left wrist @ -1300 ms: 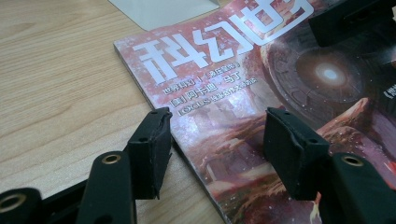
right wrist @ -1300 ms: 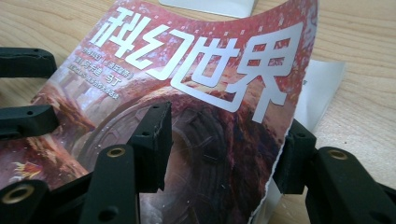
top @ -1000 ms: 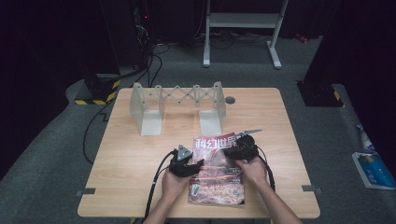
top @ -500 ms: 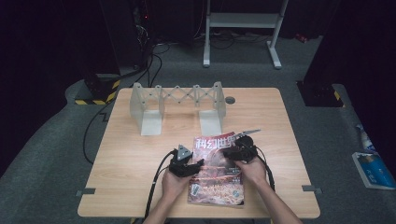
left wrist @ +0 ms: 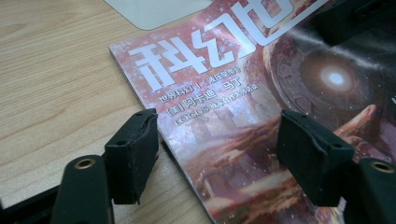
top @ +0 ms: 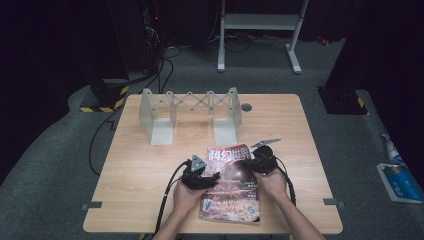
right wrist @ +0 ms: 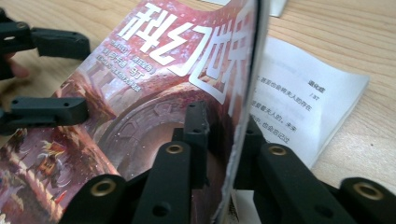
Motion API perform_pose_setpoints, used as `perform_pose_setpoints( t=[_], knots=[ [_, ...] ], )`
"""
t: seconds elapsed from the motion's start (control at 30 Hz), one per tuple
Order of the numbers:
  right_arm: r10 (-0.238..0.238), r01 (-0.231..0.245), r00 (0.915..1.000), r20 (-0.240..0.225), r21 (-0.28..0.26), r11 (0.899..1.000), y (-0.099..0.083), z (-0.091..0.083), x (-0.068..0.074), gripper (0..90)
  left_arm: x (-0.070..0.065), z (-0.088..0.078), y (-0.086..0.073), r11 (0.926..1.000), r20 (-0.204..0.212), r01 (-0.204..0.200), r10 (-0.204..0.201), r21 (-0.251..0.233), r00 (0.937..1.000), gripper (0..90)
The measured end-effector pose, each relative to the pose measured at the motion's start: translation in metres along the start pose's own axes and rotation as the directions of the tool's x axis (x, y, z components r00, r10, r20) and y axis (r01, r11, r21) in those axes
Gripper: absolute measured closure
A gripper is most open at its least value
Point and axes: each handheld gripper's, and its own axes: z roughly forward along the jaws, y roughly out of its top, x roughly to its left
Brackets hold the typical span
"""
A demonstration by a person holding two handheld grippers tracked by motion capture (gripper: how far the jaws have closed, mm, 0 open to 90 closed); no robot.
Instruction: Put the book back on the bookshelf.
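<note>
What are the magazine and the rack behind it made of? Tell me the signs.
Magazine: paper, apparently glossy cover; glare on it, plain printed pages beneath. Rack: pale grey, matte, likely plastic or painted metal; unclear.

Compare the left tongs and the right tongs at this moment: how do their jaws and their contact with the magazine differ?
The left tongs stand open, jaws straddling the spine edge of the glossy red science-fiction magazine without pinching it. The right tongs, whose jaws have just been closing, are shut on the lifted cover and front pages, exposing a white text page. Both are black and work the same magazine on the wooden table.
</note>
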Motion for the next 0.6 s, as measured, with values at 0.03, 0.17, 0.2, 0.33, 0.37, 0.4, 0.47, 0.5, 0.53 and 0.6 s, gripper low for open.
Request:
perform_pose_setpoints(
  t=[0.03, 0.17, 0.2, 0.33, 0.37, 0.4, 0.47, 0.5, 0.53, 0.6],
  knots=[
    [-0.017, 0.017, 0.9998, -0.007, -0.007, 1.000, 0.000, -0.001, 0.001, 82.6, 0.001, 0.000, 0.000, 1.0000, -0.006, -0.007, 0.007, 0.006, 1.0000, 27.9],
    [-0.031, 0.031, 0.9994, -0.014, -0.021, 0.999, -0.002, -0.004, 0.003, 83.7, 0.002, 0.000, 0.000, 0.9999, 0.000, 0.014, -0.014, 0.005, 0.9999, 24.1],
    [-0.036, 0.035, 0.9991, -0.024, -0.035, 0.999, -0.003, -0.008, 0.004, 84.5, 0.003, 0.000, 0.000, 0.9997, 0.007, 0.026, -0.026, 0.004, 0.9996, 22.9],
    [-0.069, 0.067, 0.9973, -0.026, -0.055, 0.996, -0.004, -0.013, 0.007, 86.0, 0.004, 0.000, 0.000, 0.9996, 0.007, 0.026, -0.026, 0.003, 0.9996, 19.7],
    [-0.079, 0.077, 0.9965, -0.027, -0.057, 0.995, -0.004, -0.014, 0.008, 86.3, 0.003, 0.000, 0.000, 0.9996, 0.009, 0.028, -0.028, 0.003, 0.9996, 19.2],
    [-0.089, 0.087, 0.9956, -0.029, -0.063, 0.994, -0.005, -0.017, 0.009, 87.2, 0.003, 0.000, 0.000, 0.9996, 0.014, 0.029, -0.029, 0.003, 0.9995, 18.3],
    [-0.094, 0.092, 0.9950, -0.034, -0.068, 0.993, -0.005, -0.018, 0.010, 87.4, 0.003, 0.000, 0.000, 0.9993, 0.017, 0.037, -0.037, 0.002, 0.9992, 18.1],
    [-0.098, 0.095, 0.9945, -0.036, -0.074, 0.993, -0.005, -0.020, 0.011, 87.5, 0.004, 0.000, 0.000, 0.9993, 0.020, 0.039, -0.039, 0.001, 0.9991, 17.8],
    [-0.105, 0.102, 0.9938, -0.037, -0.079, 0.992, -0.006, -0.021, 0.012, 87.6, 0.004, 0.000, 0.000, 0.9993, 0.020, 0.039, -0.039, 0.000, 0.9990, 17.5],
    [-0.123, 0.120, 0.9917, -0.035, -0.090, 0.989, -0.006, -0.025, 0.014, 87.7, 0.004, 0.000, 0.000, 0.9988, 0.028, 0.048, -0.048, -0.001, 0.9984, 16.8]
  ],
)
